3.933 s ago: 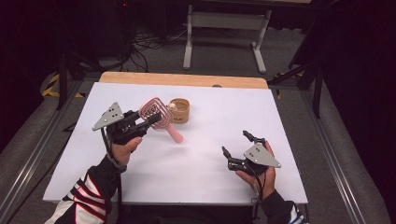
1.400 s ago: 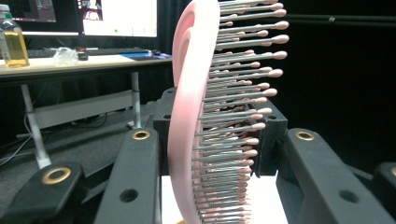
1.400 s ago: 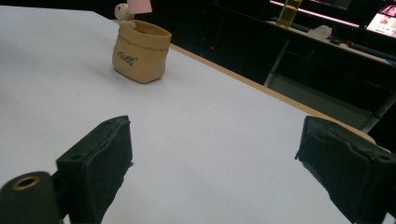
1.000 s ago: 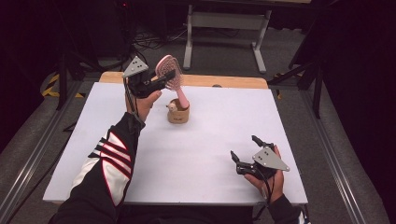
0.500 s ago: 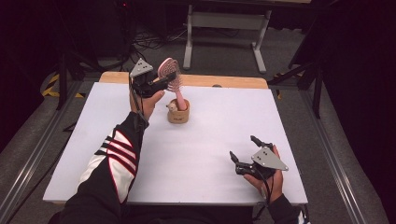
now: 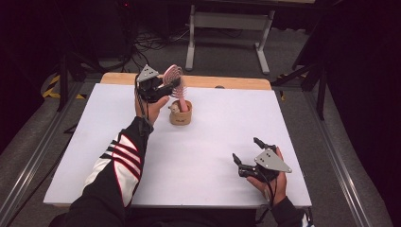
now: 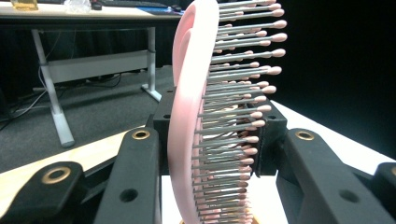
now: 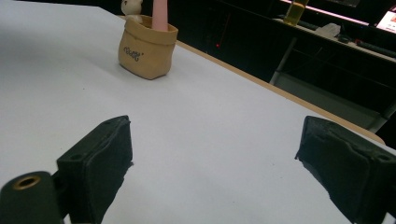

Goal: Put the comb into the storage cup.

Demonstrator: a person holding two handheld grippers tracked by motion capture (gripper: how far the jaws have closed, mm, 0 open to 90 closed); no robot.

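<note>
High view: I see the white table [image 6: 198, 156] with a bare wooden strip along its far edge; most of its surface is open, and the only thing standing on it is a small tan pot [image 6: 181, 113], set near the far edge and left of centre. Dark floor, cables and a desk frame lie beyond the table. My left gripper [image 6: 158, 87] is raised over the far left part of the table, just above and beside the pot, its jaws pinching the head of a pink hairbrush [image 6: 173, 78]; the brush handle points down into the pot's mouth. Left gripper view: the brush head [image 7: 196, 116] stands upright between the two black jaws, edge-on, its pink-tipped bristles pointing toward the right-hand jaw. My right gripper [image 6: 246, 163] rests low near the table's near right corner, well apart from the pot, with open table between them. Right gripper view: its jaws are spread wide with nothing between them, and the pot [image 8: 147, 46] stands farther off with the pink handle rising from it, a small pale figure beside the handle.
</note>
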